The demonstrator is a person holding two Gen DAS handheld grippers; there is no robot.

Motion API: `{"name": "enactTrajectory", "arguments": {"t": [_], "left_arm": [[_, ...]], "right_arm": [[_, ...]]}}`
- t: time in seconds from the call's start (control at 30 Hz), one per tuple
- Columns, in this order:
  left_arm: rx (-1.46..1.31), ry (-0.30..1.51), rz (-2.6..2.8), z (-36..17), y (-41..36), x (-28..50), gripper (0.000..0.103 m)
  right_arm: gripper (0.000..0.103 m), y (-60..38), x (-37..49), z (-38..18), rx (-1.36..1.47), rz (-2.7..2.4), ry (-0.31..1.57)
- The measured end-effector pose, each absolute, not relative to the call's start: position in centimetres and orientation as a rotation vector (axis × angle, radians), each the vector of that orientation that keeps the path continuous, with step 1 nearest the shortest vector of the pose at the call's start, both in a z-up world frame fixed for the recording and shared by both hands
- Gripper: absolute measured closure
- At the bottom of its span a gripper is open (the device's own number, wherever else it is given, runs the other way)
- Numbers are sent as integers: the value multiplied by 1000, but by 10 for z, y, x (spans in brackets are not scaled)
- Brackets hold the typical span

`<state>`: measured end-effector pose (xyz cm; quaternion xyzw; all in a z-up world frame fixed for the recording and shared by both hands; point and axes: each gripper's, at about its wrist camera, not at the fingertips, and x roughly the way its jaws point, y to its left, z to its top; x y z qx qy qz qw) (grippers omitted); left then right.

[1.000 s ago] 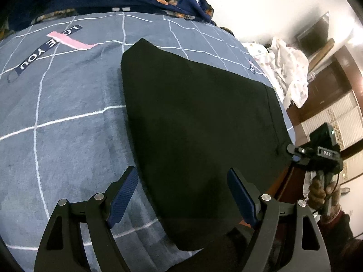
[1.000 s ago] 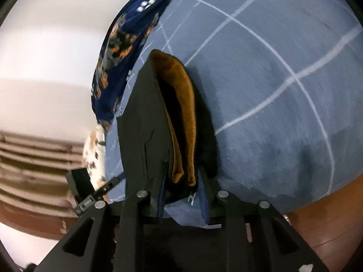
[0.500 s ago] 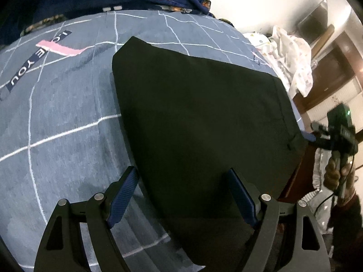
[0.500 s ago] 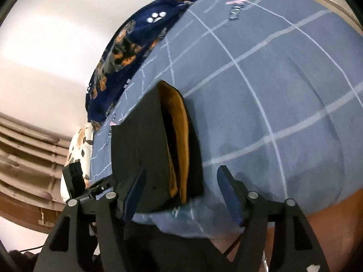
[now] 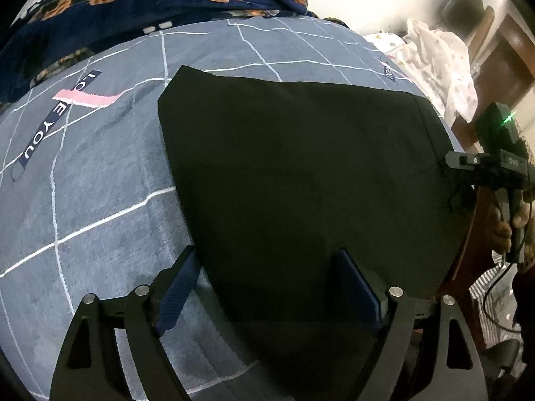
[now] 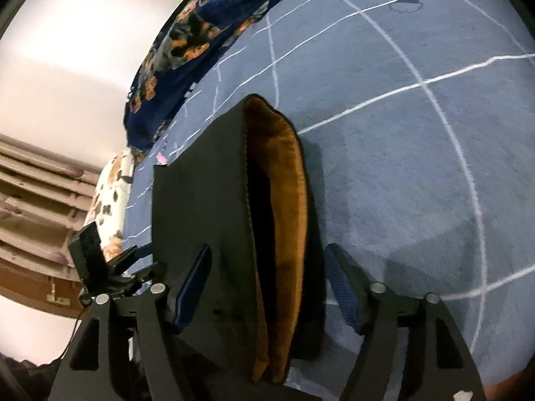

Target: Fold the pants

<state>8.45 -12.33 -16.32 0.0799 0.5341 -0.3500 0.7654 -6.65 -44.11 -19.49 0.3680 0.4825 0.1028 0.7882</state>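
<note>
Black pants [image 5: 301, 183] lie folded flat on the blue checked bed sheet [image 5: 100, 200]. My left gripper [image 5: 267, 284] hovers over their near edge, jaws opening a little; the cloth lies under the gap and the pads do not press it. In the right wrist view the pants [image 6: 200, 207] show their open end with an orange-brown lining [image 6: 284, 200]. My right gripper [image 6: 267, 284] straddles that end, jaws opening and clear of the cloth. The right gripper [image 5: 488, 163], held by a hand, sits off the pants' right edge in the left wrist view. The left gripper [image 6: 100, 267] shows in the right wrist view.
A dark blue floral blanket [image 5: 133, 10] is bunched along the far side of the bed. White patterned cloth [image 5: 441, 67] lies past the right corner. The bed's wooden edge [image 5: 468, 250] runs beside the person's hand [image 5: 508, 230]. A pale wall [image 6: 67, 67] stands behind.
My right gripper let go of the pants' end, opened wide and drew back a little. The left gripper shifted slightly over the near edge and stayed open.
</note>
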Motion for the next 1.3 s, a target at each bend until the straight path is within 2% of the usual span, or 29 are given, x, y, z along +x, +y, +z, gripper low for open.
{"name": "enactTrajectory", "arguments": {"t": [0.23, 0.4, 0.77, 0.97, 1.03, 1.1, 1.3], "left_arm": [[203, 1154, -768, -165, -131, 87, 14], [218, 1150, -789, -167, -137, 89, 7], [233, 1117, -860, -168, -142, 91, 6], [258, 1096, -889, -169, -146, 90, 6], [272, 1093, -897, -169, -145, 90, 6], [284, 1090, -899, -169, -144, 90, 8], [306, 1084, -897, -169, -145, 88, 9]], "right_arm": [[24, -440, -55, -196, 793, 302, 1053], [19, -442, -45, -200, 832, 370, 1059], [19, -438, -37, -204, 879, 558, 1071], [20, -424, -28, -201, 784, 544, 1117], [24, -424, -27, -200, 763, 523, 1136], [38, -423, -27, -199, 721, 501, 1159], [57, -432, -31, -206, 745, 447, 1159]]}}
